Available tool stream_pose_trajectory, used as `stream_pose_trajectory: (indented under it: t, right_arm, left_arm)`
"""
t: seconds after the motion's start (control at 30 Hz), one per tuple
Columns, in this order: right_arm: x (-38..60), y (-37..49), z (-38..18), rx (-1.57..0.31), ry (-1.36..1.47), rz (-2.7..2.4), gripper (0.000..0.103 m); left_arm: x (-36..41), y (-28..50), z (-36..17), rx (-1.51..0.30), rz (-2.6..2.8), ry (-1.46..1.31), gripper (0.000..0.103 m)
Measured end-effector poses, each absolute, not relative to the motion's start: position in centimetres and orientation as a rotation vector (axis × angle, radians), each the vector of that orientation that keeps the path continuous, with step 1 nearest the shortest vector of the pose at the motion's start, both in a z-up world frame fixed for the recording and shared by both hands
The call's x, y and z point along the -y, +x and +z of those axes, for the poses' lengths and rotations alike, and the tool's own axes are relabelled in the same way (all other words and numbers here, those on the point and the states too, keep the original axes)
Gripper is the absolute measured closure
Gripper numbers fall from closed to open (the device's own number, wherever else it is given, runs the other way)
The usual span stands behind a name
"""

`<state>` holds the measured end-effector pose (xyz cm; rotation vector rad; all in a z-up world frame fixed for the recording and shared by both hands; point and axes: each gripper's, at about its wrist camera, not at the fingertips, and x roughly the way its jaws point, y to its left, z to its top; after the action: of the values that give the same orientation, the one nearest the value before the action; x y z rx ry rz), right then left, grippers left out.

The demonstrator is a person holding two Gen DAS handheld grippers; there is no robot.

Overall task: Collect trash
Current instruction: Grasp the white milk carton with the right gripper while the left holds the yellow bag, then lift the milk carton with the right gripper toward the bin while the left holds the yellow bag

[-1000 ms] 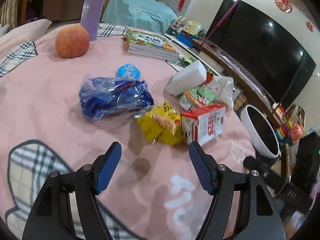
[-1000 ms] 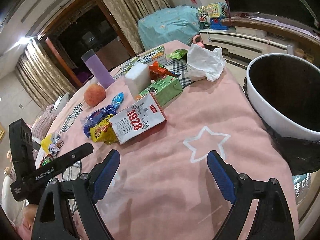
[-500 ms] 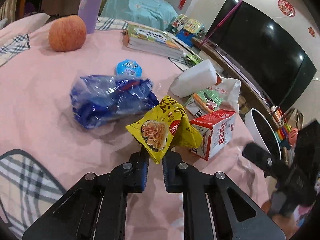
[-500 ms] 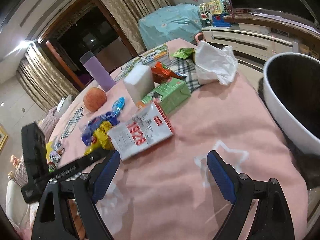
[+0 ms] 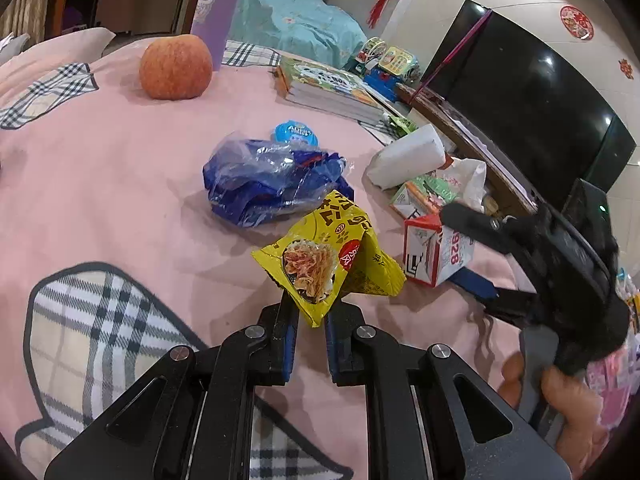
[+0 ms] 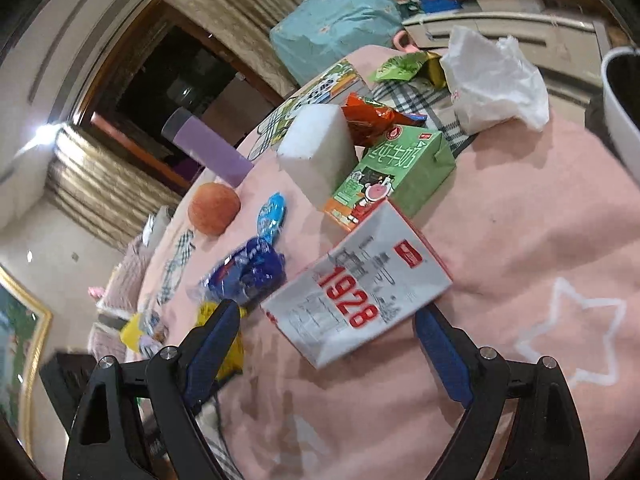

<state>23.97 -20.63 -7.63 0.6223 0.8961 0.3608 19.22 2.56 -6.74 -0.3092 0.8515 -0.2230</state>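
Note:
My left gripper [image 5: 312, 312] is shut on the lower corner of a yellow snack wrapper [image 5: 332, 256], held just above the pink tablecloth [image 5: 120, 184]. A white and red carton marked 1928 [image 6: 360, 292] lies flat on the cloth. My right gripper [image 6: 326, 316] stands open with the carton's near end between its fingers, and the pads are clear of it. In the left wrist view the right gripper [image 5: 468, 252] straddles the carton [image 5: 436, 252], with a hand behind it. A crumpled blue plastic wrapper [image 5: 272, 180] lies just behind the yellow one.
Beyond the carton lie a green milk carton [image 6: 396, 168], a white block [image 6: 316, 152], an orange wrapper [image 6: 372, 118] and a white plastic bag [image 6: 492, 80]. An apple [image 5: 176, 66], purple bottle [image 5: 216, 12] and book [image 5: 324, 88] stand farther back. A white bin [image 6: 620, 108] is off the table's right edge.
My left gripper closed on the yellow wrapper and lifted it off the cloth. My right gripper rolled and moved in until its open fingers reached the 1928 carton.

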Motion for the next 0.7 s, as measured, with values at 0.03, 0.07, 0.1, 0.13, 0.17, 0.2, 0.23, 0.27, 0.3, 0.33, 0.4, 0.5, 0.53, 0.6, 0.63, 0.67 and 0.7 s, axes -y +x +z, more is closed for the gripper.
stream_pose_trajectory:
  t: [0.03,0.07,0.1,0.13,0.17,0.2,0.23,0.27,0.3,0.33,0.4,0.5,0.53,0.6,0.63,0.67,0.7]
  right_arm:
    - [20.7,24.2,-7.8,-0.893,0.641,0.349,0.012]
    - [20.7,24.4,-7.8,-0.887,0.648,0.341,0.012]
    - [20.7,24.5,-7.8,-0.882,0.641,0.329,0.015]
    - [20.7,24.6,-7.7,-0.883,0.626,0.317,0.026]
    - [20.6,24.6,-7.7,-0.885,0.621,0.318,0.036]
    - [20.7,24.5,-7.7,-0.885,0.629,0.336,0.04]
    - [20.9,24.4,-7.6,-0.88,0.621,0.339,0.042]
    - [20.8,24.1,-7.4,-0.869,0.606,0.34,0.043]
    - [20.9,23.8,-7.1,-0.859,0.593,0.338,0.046]
    - [21.2,23.4,-6.7,-0.849,0.578,0.337,0.047]
    - [21.7,23.0,-6.0,-0.848,0.553,0.353,0.048]
    - [23.3,22.2,-4.5,-0.833,0.493,0.341,0.048]
    - [24.0,22.0,-4.1,-0.829,0.473,0.331,0.048]
    - [25.7,21.5,-3.2,-0.835,0.43,0.309,0.049]
    - [26.1,21.4,-2.9,-0.843,0.392,0.296,0.049]
    - [26.2,21.3,-2.8,-0.854,0.352,0.284,0.049]
    - [26.1,21.2,-2.8,-0.873,0.29,0.268,0.049]
  left_arm:
    - [-2.5,19.2,-6.8,-0.855,-0.226,-0.31,0.092]
    - [-2.4,19.1,-6.9,-0.859,-0.23,-0.309,0.092]
    - [-2.4,19.0,-6.9,-0.86,-0.233,-0.309,0.092]
    - [-2.4,18.9,-6.9,-0.86,-0.237,-0.309,0.092]
    - [-2.3,18.8,-6.9,-0.861,-0.24,-0.309,0.092]
    - [-2.2,18.7,-6.9,-0.86,-0.242,-0.308,0.092]
    - [-2.1,18.7,-6.8,-0.86,-0.246,-0.307,0.092]
    - [-1.9,18.6,-6.8,-0.86,-0.25,-0.306,0.092]
    - [-1.8,18.5,-6.8,-0.859,-0.254,-0.304,0.092]
    - [-1.6,18.5,-6.7,-0.858,-0.258,-0.302,0.092]
    - [-1.3,18.3,-6.5,-0.854,-0.268,-0.299,0.092]
    - [-0.5,18.2,-6.3,-0.852,-0.287,-0.289,0.092]
    - [-0.2,18.2,-6.3,-0.852,-0.291,-0.285,0.092]
    - [0.4,18.2,-6.3,-0.856,-0.302,-0.281,0.092]
    - [0.8,18.2,-6.3,-0.856,-0.308,-0.278,0.092]
    - [1.0,18.2,-6.4,-0.857,-0.31,-0.274,0.092]
    - [1.2,18.2,-6.4,-0.859,-0.313,-0.272,0.092]
